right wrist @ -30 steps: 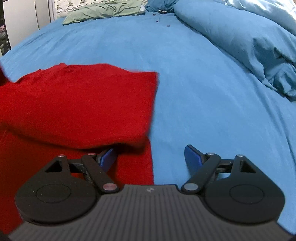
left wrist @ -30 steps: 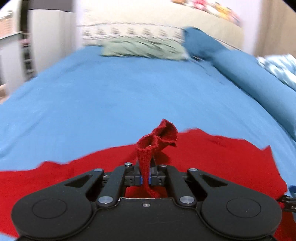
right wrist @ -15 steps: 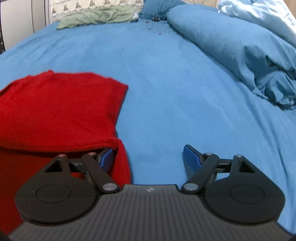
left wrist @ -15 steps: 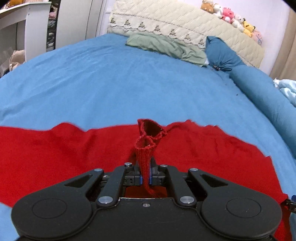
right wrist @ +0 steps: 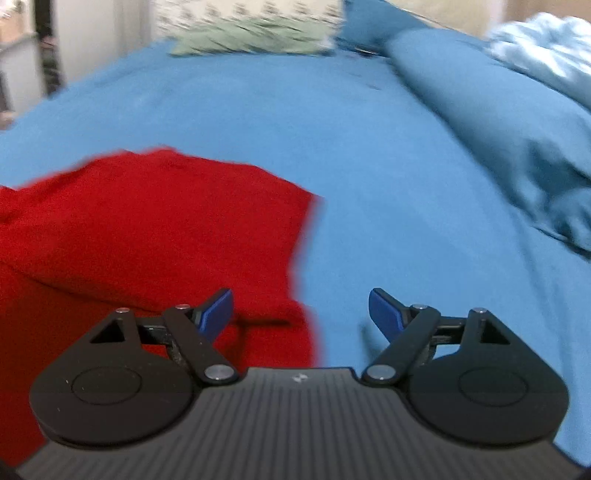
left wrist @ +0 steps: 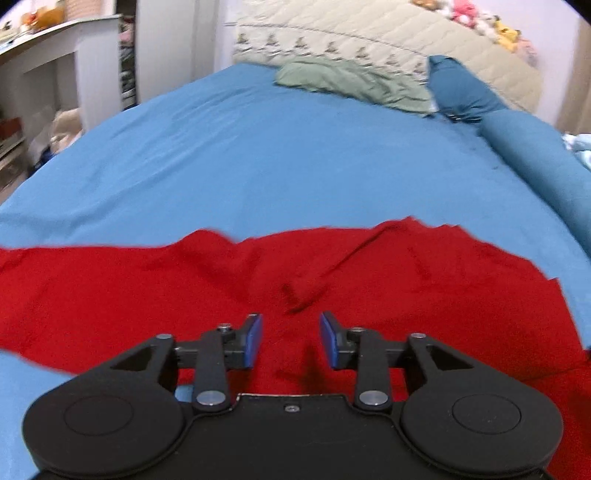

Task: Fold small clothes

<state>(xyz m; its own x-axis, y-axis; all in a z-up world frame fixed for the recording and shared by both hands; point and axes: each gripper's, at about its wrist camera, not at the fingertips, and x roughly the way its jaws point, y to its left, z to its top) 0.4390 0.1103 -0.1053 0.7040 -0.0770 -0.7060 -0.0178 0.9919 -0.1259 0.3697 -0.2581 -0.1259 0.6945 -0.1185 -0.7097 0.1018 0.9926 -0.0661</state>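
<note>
A red knit garment lies spread across the blue bed sheet, with a fold ridge near its middle. My left gripper is open and empty, just above the garment. In the right wrist view the garment lies folded over on the left, its right edge running down towards my gripper. My right gripper is open wide and empty, straddling that right edge, left finger over red cloth, right finger over the sheet.
A green pillow and a dark blue cushion lie at the headboard. A rolled blue duvet runs along the right side. White shelves stand left of the bed.
My left gripper opened and let go of the pinched red cloth, which dropped flat onto the garment. The right gripper stayed open and shifted a little along the garment's right edge.
</note>
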